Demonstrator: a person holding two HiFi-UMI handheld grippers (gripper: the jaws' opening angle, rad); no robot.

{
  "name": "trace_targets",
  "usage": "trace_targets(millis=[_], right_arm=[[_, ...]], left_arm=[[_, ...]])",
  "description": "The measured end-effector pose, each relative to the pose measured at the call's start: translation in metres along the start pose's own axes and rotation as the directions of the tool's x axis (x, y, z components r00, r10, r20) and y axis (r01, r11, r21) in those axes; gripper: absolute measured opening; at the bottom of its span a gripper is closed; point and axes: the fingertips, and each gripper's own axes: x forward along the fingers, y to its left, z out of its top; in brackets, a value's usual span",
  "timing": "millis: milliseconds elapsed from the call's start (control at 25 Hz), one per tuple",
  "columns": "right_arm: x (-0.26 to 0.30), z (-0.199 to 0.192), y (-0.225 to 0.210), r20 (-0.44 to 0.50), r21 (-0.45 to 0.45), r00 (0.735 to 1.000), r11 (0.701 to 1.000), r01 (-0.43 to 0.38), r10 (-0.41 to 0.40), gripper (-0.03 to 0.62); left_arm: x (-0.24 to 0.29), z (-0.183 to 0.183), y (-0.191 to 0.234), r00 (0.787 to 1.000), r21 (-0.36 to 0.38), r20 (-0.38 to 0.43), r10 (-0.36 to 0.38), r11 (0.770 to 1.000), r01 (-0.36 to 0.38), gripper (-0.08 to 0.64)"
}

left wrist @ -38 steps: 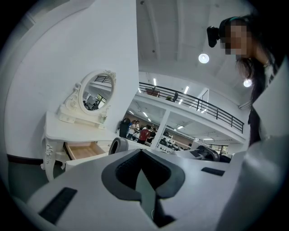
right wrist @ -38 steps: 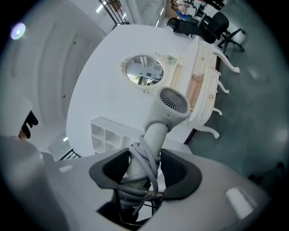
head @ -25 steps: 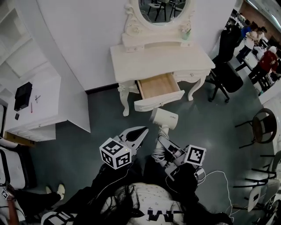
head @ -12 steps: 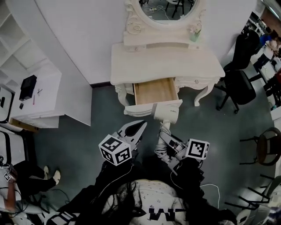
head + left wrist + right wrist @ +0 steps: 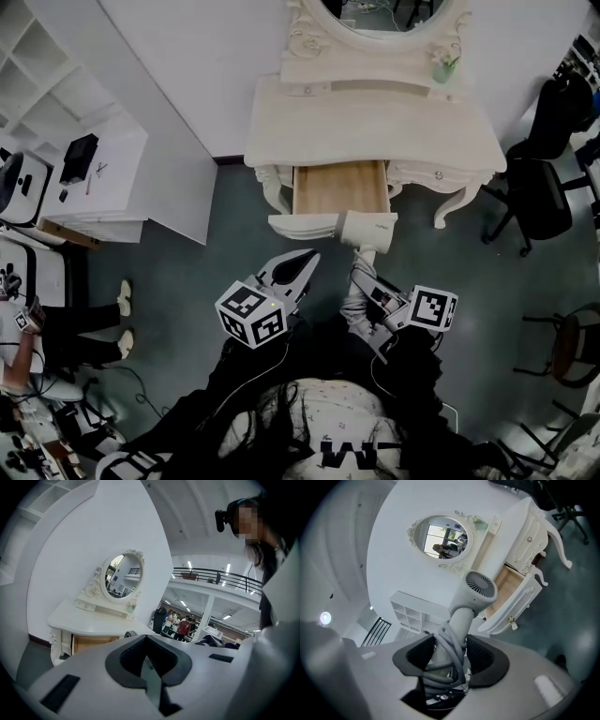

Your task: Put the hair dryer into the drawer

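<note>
A white hair dryer (image 5: 367, 232) with its grey cord wound round the handle is held upright by my right gripper (image 5: 364, 292), which is shut on the handle. The dryer's head hangs just in front of the front panel of the open wooden drawer (image 5: 339, 187) of the white dressing table (image 5: 375, 122). In the right gripper view the dryer (image 5: 478, 590) rises from between the dark pads of the right gripper (image 5: 450, 653), with the drawer (image 5: 511, 585) beyond it. My left gripper (image 5: 298, 267) is shut and empty, left of the dryer, pointing at the table. From the left gripper (image 5: 149, 660) the drawer (image 5: 89, 643) shows at lower left.
An oval mirror (image 5: 389, 9) tops the table. A white cabinet (image 5: 103, 183) stands against the wall at left, and a black office chair (image 5: 544, 202) at right. A person's legs (image 5: 56, 342) lie at the left edge. Cables trail on the grey floor.
Both grippers have moved toward the dressing table. The hair dryer's head went from well short of the drawer to just in front of its front panel.
</note>
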Motion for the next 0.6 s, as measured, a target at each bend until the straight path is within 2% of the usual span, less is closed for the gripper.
trace_targets(millis=[80,240,360,600], right_arm=[[0.001,0.002,-0.007,-0.013,0.013,1.0,1.0,0.014,-0.014,0.229],[0.014,0.01,-0.009,-0.033,-0.015,0.999,0.999,-0.03,0.03,0.229],[0.029,0.015,-0.015,-0.059,0.008,0.998,0.999,-0.039,0.039,0.229],[0.059,0.036,-0.036,-0.104,-0.001,0.994,1.0,0.01,-0.01,0.229]], left_arm=[[-0.001,-0.003,0.003,1.0,-0.003,-0.005,0.021,1.0,-0.021,-0.017],[-0.006,-0.004,0.014,0.998,-0.01,-0.02,0.055,0.998,-0.055,-0.017],[-0.004,0.0,0.028,0.997,-0.015,-0.023,0.077,0.997,-0.078,-0.017],[0.027,0.012,0.059,0.999,-0.025,-0.032,0.043,0.999,-0.044,-0.017]])
